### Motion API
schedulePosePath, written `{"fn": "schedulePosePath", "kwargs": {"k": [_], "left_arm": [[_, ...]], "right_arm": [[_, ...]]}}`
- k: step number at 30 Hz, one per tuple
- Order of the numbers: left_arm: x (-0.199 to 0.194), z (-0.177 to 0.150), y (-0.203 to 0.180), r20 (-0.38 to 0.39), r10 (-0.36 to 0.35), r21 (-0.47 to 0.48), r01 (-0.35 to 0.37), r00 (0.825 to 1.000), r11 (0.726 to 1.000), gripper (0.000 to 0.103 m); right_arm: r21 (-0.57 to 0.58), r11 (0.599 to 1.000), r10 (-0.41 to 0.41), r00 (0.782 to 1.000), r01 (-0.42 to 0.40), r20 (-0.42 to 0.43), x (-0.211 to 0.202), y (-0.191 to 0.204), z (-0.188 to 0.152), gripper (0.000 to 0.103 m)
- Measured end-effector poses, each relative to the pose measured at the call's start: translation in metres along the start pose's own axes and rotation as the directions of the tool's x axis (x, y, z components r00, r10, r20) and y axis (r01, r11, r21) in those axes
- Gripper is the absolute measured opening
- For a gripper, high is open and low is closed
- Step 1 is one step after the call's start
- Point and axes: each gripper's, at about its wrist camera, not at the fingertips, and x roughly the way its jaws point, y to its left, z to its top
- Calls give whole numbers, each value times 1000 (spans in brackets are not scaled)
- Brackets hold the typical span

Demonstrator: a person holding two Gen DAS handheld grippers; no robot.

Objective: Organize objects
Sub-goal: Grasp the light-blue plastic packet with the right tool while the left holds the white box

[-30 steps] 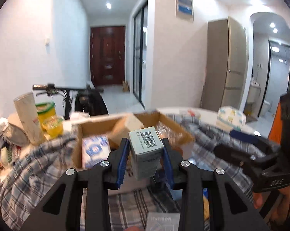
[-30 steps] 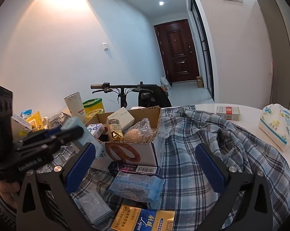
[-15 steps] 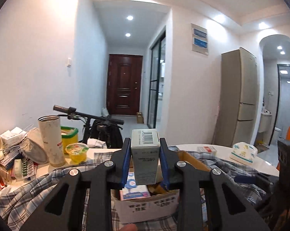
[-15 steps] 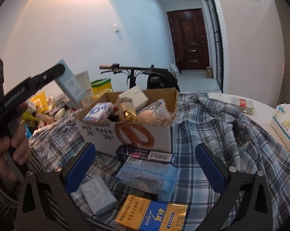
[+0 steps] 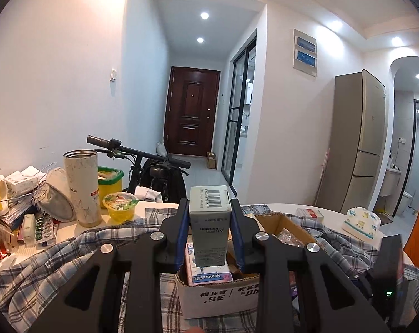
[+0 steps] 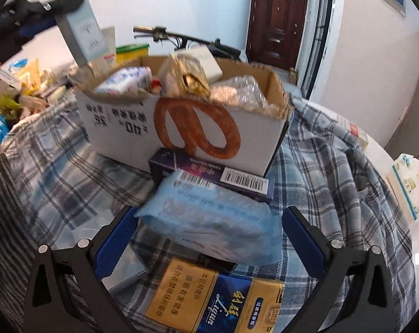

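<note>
A desk (image 5: 265,208) draped in plaid cloth (image 6: 334,166) is crowded. A grey carton (image 5: 210,224) is clamped upright in the left gripper (image 5: 209,230) above the cardboard box (image 6: 181,127), probably for stowing; the right gripper (image 6: 209,238) is held wide around a blue packet (image 6: 209,222).

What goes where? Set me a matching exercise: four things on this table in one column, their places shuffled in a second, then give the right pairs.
Things:
1. grey carton
2. light blue packet
3. purple box
4. gold-wrapped item

Places:
A. inside the cardboard box
B. clamped in the left tool
C. on the plaid cloth, against the cardboard box's front
D. between the open pads of the right tool

Pairs: 1-B, 2-D, 3-C, 4-A
</note>
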Motion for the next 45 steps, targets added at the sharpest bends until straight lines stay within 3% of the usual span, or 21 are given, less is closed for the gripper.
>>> {"fn": "schedulePosePath", "kwargs": {"k": [13,24,32,38,40,41,43,45], "left_arm": [[-2,-3,-9,1,-15,28,15,1000,999,30],[0,-2,-8,-15,-14,20,14,1000,1000,30],[-1,-2,-11,-12,-27,28,28,1000,999,30],[-1,-4,-15,-17,-36,44,37,999,998,30],[-2,-4,-18,-12,-33,55,34,999,998,30],[-2,-4,-18,-12,-33,57,33,999,998,30],[-2,-4,-19,-13,-33,54,34,999,998,30],[-2,-4,-18,-15,-33,49,33,999,998,30]], "right_arm": [[121,990,64,998,-66,20,-5,-23,-1,103],[32,999,13,1000,-12,-16,1,-4,0,103],[59,993,99,990,-106,103,-46,-20,-3,103],[6,991,134,991,-134,-13,-27,-10,-16,103],[-6,993,121,992,-121,-28,-22,-7,-16,96],[-5,992,124,992,-124,-34,-21,-7,-17,81],[4,991,134,990,-134,-38,-20,-9,-19,81],[1,989,148,989,-148,-16,-25,-8,-19,64]]}}
